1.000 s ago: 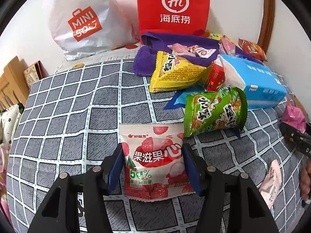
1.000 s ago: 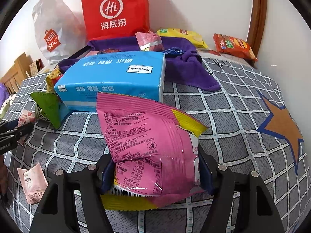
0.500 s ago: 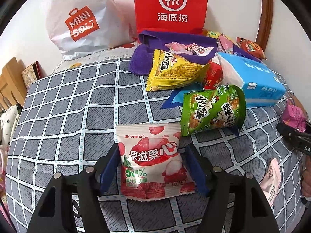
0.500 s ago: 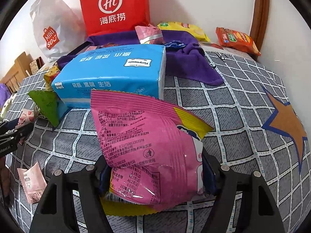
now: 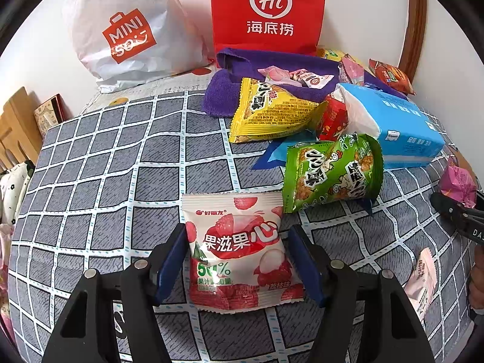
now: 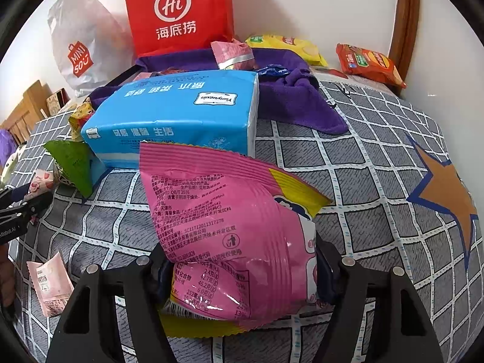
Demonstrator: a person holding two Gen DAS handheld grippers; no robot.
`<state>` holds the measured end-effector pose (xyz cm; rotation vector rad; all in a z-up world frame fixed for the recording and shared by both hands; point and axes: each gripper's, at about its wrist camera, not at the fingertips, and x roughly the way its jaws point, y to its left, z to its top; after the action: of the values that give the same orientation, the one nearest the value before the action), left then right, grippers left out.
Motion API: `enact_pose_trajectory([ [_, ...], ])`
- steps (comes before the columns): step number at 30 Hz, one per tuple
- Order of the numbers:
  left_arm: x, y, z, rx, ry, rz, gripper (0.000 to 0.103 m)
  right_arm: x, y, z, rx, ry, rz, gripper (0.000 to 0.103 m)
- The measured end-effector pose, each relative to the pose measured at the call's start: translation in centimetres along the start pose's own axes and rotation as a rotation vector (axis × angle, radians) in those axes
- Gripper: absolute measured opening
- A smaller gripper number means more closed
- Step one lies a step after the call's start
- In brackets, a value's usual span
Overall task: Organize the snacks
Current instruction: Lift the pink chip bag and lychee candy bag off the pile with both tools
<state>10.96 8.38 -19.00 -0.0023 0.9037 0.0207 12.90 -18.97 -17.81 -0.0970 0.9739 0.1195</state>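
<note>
Two grippers, two snack packs on checked bed cover.
Left gripper [image 5: 237, 260] jaws spread around lychee gummy pack [image 5: 239, 251]; right gripper [image 6: 242, 272] jaws closing, pinching pink snack bag [image 6: 230, 227].

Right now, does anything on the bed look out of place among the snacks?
Yes: a blue tissue pack lies among the snack bags, partly on the purple towel, and it is no snack. The snacks lie scattered, and the green snack bag lies tipped on its side.
</note>
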Motion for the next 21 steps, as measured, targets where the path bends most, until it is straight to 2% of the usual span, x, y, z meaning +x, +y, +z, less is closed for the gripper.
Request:
enact_pose_trajectory([
  [3, 0.0, 0.0, 0.0, 0.0, 0.0, 0.0, 0.064, -0.1, 0.0, 0.0, 0.004, -0.003, 0.003, 0.07],
  [7, -0.2, 0.1, -0.1, -0.001, -0.002, 0.006, 0.058, -0.2, -0.1, 0.0, 0.004, -0.004, 0.021, 0.069],
  [10, -0.7, 0.3, -0.3, -0.006, 0.025, -0.002, 0.054, -0.3, -0.5, 0.1, 0.018, -0.002, 0.035, 0.069],
  [13, -1.2, 1.2, -0.4, -0.045, 0.051, -0.066, 0.053, -0.8, -0.2, 0.0, 0.008, -0.01, 0.025, 0.068],
  [21, -2.4, 2.0, -0.6, -0.111, 0.076, -0.168, 0.052, -3.7, 0.7, 0.7, -0.001, -0.067, 0.034, 0.067],
])
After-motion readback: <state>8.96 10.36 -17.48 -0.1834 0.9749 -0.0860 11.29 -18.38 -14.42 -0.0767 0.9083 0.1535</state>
